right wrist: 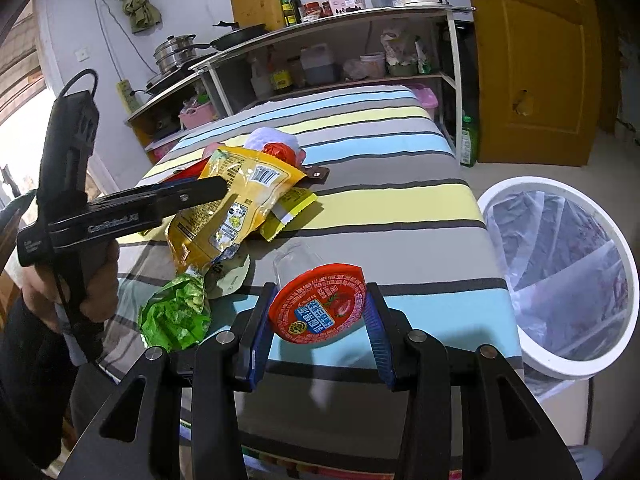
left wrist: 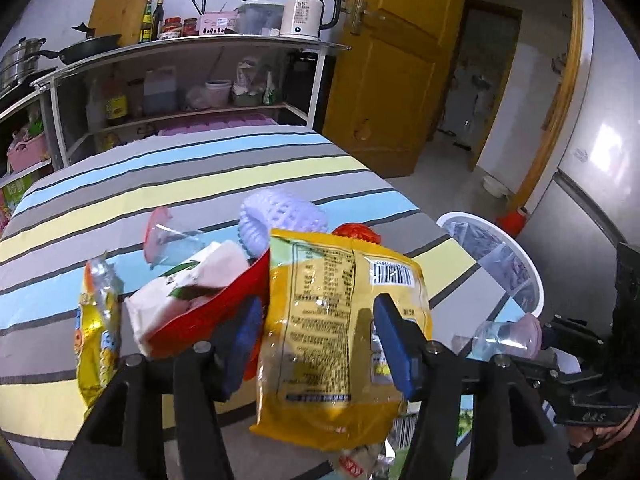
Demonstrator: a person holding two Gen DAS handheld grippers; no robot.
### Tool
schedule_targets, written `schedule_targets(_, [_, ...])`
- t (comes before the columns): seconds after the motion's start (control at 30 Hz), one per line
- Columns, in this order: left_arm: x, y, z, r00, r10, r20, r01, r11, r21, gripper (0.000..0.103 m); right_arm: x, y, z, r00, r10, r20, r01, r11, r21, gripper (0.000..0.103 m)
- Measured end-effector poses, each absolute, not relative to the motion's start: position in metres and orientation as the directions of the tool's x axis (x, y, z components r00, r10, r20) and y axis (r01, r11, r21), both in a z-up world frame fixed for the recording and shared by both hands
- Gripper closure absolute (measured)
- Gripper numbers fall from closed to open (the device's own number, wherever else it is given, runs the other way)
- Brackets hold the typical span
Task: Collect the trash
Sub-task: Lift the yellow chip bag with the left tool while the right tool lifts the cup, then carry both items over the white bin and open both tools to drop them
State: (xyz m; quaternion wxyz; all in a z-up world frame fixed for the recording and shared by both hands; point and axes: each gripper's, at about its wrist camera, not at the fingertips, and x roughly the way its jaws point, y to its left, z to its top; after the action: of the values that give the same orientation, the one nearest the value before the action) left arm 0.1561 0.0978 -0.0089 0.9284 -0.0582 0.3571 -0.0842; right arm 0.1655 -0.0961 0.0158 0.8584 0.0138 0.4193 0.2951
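A yellow snack bag point(left wrist: 332, 320) stands between the blue pads of my left gripper point(left wrist: 318, 302), which is open; the pads do not press on it. In the right wrist view the same bag point(right wrist: 232, 200) leans on a trash pile, with a left finger point(right wrist: 200, 192) beside it. My right gripper point(right wrist: 320, 294) is shut on a clear jelly cup with a red lid point(right wrist: 318, 308), held above the striped table point(right wrist: 400, 200). That cup point(left wrist: 504, 336) also shows at the right of the left wrist view.
A white bin with a clear liner point(right wrist: 568, 368) stands off the table's right side. The pile holds a red box with a tissue pack point(left wrist: 192, 312), a purple foam net point(left wrist: 280, 216), a pink-lidded cup point(left wrist: 160, 236) and a green wrapper point(right wrist: 176, 316). A kitchen shelf point(left wrist: 180, 44) stands behind.
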Motion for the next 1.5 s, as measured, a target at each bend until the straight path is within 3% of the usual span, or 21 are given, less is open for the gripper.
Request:
schedule_targets(0.07, [0.158,0.095,-0.010,0.731,-0.187,-0.657,0.110,0.981,-0.157,0.062,0.166,-0.097,0.015,0.475,0.517,-0.712,-0.493,0.827,0.271,0.059])
schedule_targets(0.57, [0.133,0.096,0.017,0.789,-0.128,-0.600,0.066,0.990,-0.125,0.089,0.160,-0.106,0.022,0.500,0.518,-0.694,-0.489,0.830,0.267,0.059])
schedule_targets(1.03, [0.108,0.098,0.062,0.853,-0.128,-0.505,0.057,0.986,-0.154,0.097,0.151,-0.112,0.041,0.547,0.513,-0.662,-0.496,0.835,0.237,0.059])
schedule_targets(1.5, [0.127,0.032,0.071,0.840,-0.246,-0.484,0.178,0.967,-0.183,0.097,0.160,-0.155,0.055,0.622,0.458,-0.635,-0.419,0.880,0.225,0.059])
